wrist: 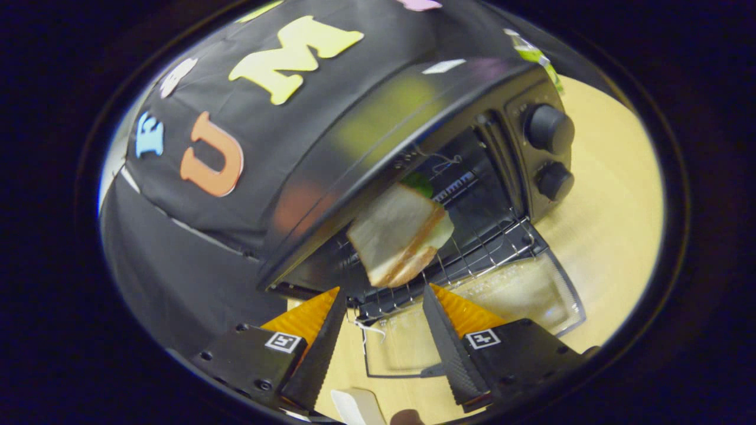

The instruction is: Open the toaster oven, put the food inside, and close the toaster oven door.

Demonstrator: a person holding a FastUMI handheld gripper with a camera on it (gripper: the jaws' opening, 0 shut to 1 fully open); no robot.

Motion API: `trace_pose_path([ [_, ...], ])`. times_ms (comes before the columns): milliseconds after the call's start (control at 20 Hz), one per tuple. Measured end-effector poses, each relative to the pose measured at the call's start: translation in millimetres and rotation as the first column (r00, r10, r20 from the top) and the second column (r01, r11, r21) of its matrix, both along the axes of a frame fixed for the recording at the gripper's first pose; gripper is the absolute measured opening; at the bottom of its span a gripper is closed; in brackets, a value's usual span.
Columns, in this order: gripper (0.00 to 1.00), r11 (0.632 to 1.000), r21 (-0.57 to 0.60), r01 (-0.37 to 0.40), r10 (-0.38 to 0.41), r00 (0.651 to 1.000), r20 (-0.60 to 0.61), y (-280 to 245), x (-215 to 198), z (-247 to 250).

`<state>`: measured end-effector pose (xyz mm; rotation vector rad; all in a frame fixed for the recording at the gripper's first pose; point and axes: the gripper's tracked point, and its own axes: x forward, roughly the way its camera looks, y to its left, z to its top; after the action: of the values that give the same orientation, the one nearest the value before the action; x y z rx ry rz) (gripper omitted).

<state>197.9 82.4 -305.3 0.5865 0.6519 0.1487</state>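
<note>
A black toaster oven [378, 141] stands on the pale wooden table [608, 236], its glass door [508, 295] folded down flat toward me. A sandwich [401, 233] of white bread with a brown filling and a bit of green lies on the wire rack [478, 248] inside the oven mouth. My gripper [384, 292] is open just in front of the rack, above the lowered door. The sandwich sits just beyond the fingertips and nothing is held between them.
Two black knobs [549, 130] sit on the oven's right panel. The booth's black cloth wall [195, 236] hangs behind and beside the oven. A small white object [357, 404] lies on the table beneath the fingers. Bare table stretches to the oven's right.
</note>
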Motion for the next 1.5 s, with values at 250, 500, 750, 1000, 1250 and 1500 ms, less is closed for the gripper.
trace_pose_path([
  [250,0.9,0.936,-0.337,-0.102,0.138,0.987,0.086,3.3,-57.0,27.2],
  [500,0.92,0.844,-0.519,-0.134,0.224,0.968,0.115,16.4,-118.9,32.6],
  [750,0.96,0.819,-0.566,-0.094,0.169,0.982,0.082,-6.8,-145.6,-1.6],
  [1000,0.96,0.808,-0.583,-0.084,0.108,0.994,0.007,-26.9,-140.7,-59.4],
  [1250,0.96,0.798,-0.595,-0.094,0.09,0.995,-0.036,-32.2,-121.1,-100.1],
  [1500,0.96,0.803,-0.588,-0.093,0.069,0.996,-0.064,-30.6,-100.2,-121.8],
])
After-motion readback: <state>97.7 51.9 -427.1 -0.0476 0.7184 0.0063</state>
